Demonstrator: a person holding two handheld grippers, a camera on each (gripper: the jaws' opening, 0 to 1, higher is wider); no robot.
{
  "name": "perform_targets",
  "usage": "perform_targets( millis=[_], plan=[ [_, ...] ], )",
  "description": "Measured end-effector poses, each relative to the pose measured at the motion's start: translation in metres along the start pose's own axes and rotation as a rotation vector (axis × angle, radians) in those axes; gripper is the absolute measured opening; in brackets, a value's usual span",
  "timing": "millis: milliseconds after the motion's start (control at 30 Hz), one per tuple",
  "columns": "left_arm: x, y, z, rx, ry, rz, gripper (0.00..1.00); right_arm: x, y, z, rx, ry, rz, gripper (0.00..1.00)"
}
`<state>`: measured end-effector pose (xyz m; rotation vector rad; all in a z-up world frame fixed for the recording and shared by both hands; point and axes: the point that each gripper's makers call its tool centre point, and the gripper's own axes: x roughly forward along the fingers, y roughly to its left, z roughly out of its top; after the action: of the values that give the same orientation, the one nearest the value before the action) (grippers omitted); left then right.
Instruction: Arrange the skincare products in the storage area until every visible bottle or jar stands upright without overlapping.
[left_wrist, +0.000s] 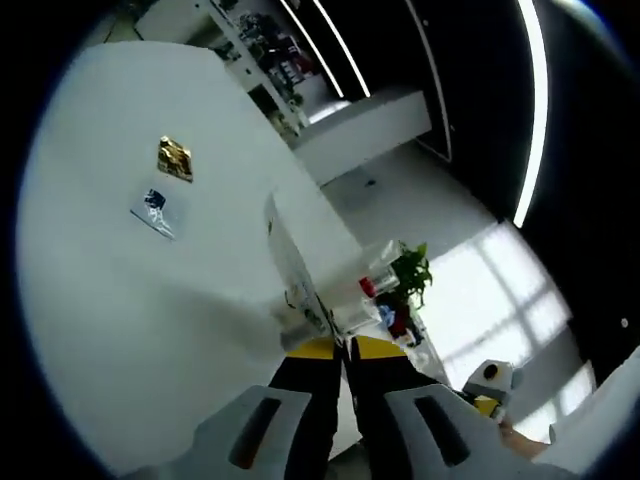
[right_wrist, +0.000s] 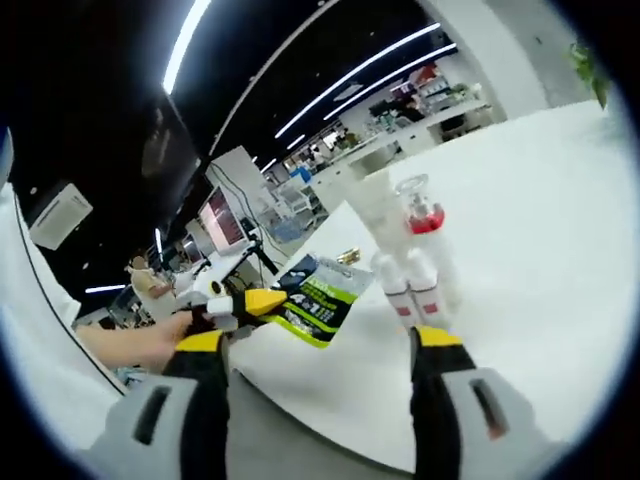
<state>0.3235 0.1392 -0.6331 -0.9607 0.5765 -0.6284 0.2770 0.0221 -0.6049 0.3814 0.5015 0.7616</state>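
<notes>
The left gripper (left_wrist: 342, 350) pinches the thin, floppy pouch (left_wrist: 296, 270) by its edge, the right gripper (right_wrist: 320, 345) gapes wide with nothing in it — the small bottles (right_wrist: 412, 275) look light and tippy, so hold them low around the body.

ahead of the right gripper (right_wrist: 325, 350), whose jaws stand wide apart, bare white table (right_wrist: 540, 210) runs between them up to a tight cluster of bottles (right_wrist: 410, 250). a green pouch (right_wrist: 320, 300) held by the left gripper (right_wrist: 262, 300) blocks the side beyond the left jaw. past the right jaw the tabletop lies open. in the left gripper view, two small packets (left_wrist: 165, 185) lie well beyond the jaws.
</notes>
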Motion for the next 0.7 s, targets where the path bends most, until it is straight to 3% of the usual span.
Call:
perform_targets(
  millis=[267, 500, 700],
  plan=[
    [0.017, 0.021, -0.013, 0.087, 0.096, 0.061, 0.03, -0.003, -0.011, -0.004, -0.020, 0.019, -0.051, 0.78],
    [0.024, 0.036, -0.019, 0.105, 0.108, 0.101, 0.00, -0.004, -0.016, -0.004, -0.031, 0.028, -0.079, 0.78],
    [0.023, 0.059, -0.020, 0.134, 0.108, 0.196, 0.00, -0.004, -0.018, -0.005, -0.030, 0.035, -0.085, 0.78]
  ],
)
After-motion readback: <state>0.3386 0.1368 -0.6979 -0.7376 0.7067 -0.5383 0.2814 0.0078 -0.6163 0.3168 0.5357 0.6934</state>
